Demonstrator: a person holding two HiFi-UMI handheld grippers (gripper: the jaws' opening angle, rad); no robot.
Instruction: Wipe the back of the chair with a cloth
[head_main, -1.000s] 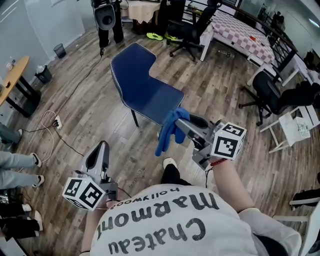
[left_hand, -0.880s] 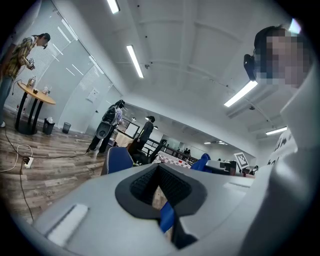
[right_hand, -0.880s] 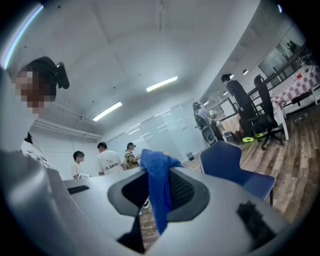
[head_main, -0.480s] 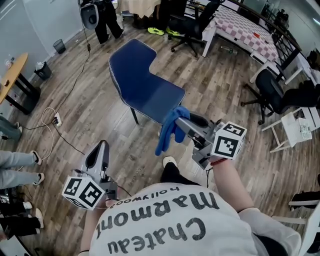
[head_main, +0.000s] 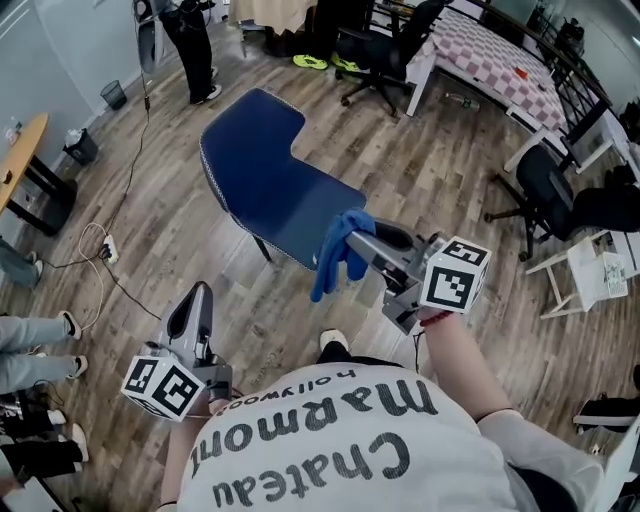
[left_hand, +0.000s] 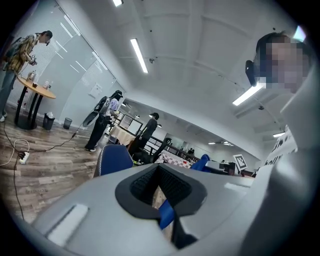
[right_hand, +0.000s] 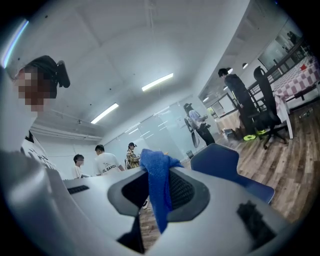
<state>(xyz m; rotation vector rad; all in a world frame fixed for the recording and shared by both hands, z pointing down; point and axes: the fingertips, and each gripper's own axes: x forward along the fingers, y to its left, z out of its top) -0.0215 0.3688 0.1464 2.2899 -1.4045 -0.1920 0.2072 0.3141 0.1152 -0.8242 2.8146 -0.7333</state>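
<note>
Cloth gripped, chair back not yet touched.
Left gripper (head_main: 197, 292), lower left: jaws together, empty. Chair (head_main: 262, 172) upper centre-left. Cloth (head_main: 335, 255) mid-frame, clamped in my right gripper (head_main: 357, 240): soft, light, droops. I'd grip it bunched near the middle.

Looks like an open-plan office or test lab: grey wood-plank floor (head_main: 180, 190), tall glass partition walls (left_hand: 75, 75), long ceiling strip lights (left_hand: 140, 55), black swivel office chairs (head_main: 375, 50) and a round wood-topped tabletop on black legs (left_hand: 37, 90). A bed with a pink-and-white checked cover (head_main: 490, 60) stands in the same room, just beside one office chair. Also a small black waste bin (head_main: 115, 97), a white power strip with trailing cable (head_main: 107, 256) on the floor, and several people standing about (left_hand: 102, 120).
</note>
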